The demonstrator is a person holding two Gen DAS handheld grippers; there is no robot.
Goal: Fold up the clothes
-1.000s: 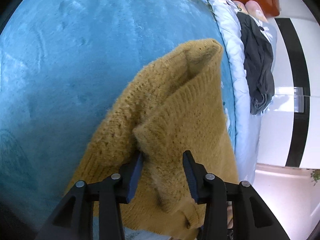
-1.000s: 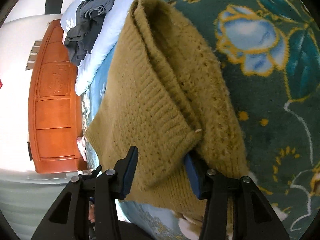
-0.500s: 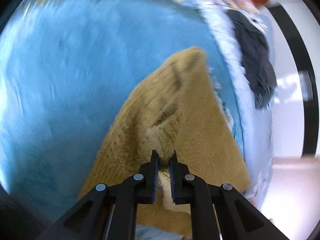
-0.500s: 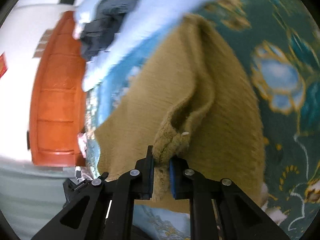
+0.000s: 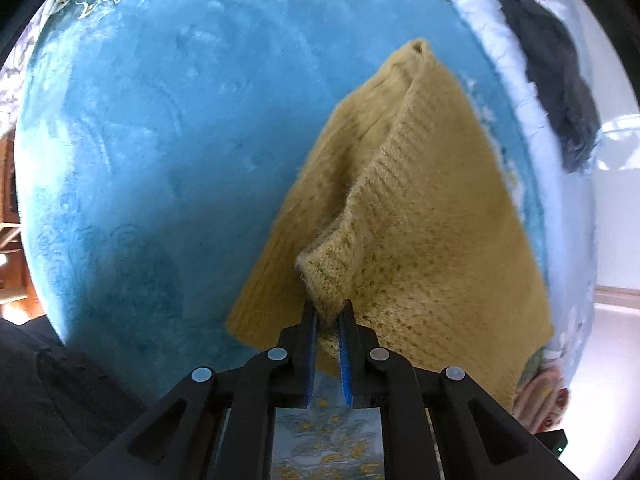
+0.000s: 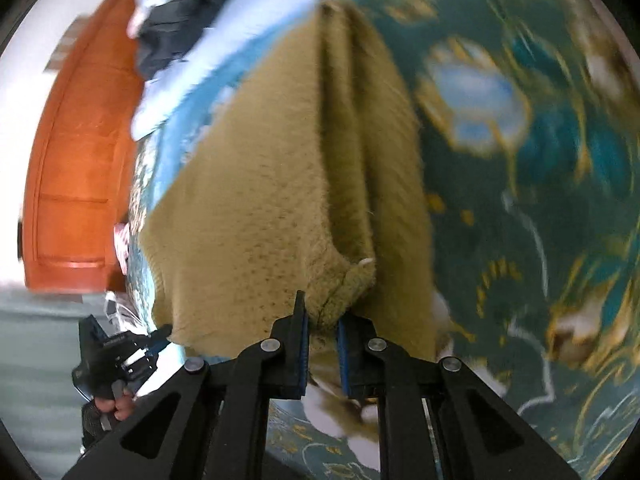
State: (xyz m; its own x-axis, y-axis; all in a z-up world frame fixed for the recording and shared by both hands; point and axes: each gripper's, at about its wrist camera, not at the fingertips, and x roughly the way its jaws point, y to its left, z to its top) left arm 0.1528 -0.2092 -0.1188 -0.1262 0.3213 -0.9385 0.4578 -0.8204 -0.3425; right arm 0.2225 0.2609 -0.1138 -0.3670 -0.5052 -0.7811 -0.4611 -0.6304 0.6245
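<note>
Mid-fold on the mustard knit sweater [image 5: 420,208]: near corners taken, one per tool, fold not yet carried over. Left tool [image 5: 327,320] pressed nearly together, pinching a bunched corner of the knit between blue pads. Right tool [image 6: 322,320] likewise narrowed onto a wad of the ribbed edge; jaws there just closing down, cloth caught between them.

In the left wrist view, sweater rising from the tool tips at 6 o'clock and running up toward 1 o'clock, a raised crease down its middle, far end lying on the blue bedspread [image 5: 160,140]. Bare blue plush from 8 to 12 o'clock. Pale quilt [image 5: 492,32] along the bed edge at 1 o'clock, with a dark garment [image 5: 560,80] heaped on it at 2 o'clock.

In the right wrist view, sweater [image 6: 260,200] stretching from the tips at 6 o'clock to about 12 o'clock, two long ridges down its length. Teal floral pattern of the bedspread [image 6: 540,180] from 1 to 5 o'clock, blurred. Orange wooden headboard [image 6: 72,160] at 9 o'clock. Other hand-held tool [image 6: 116,356] low at 8 o'clock, just off the sweater's near left corner.

Next move, by judgement: lift both corners together, level, and carry them toward the far end so the near half lands square on the far half. Calls for matched height and pace, and firm pinches. Loose thick knit likely to sag or slip.
</note>
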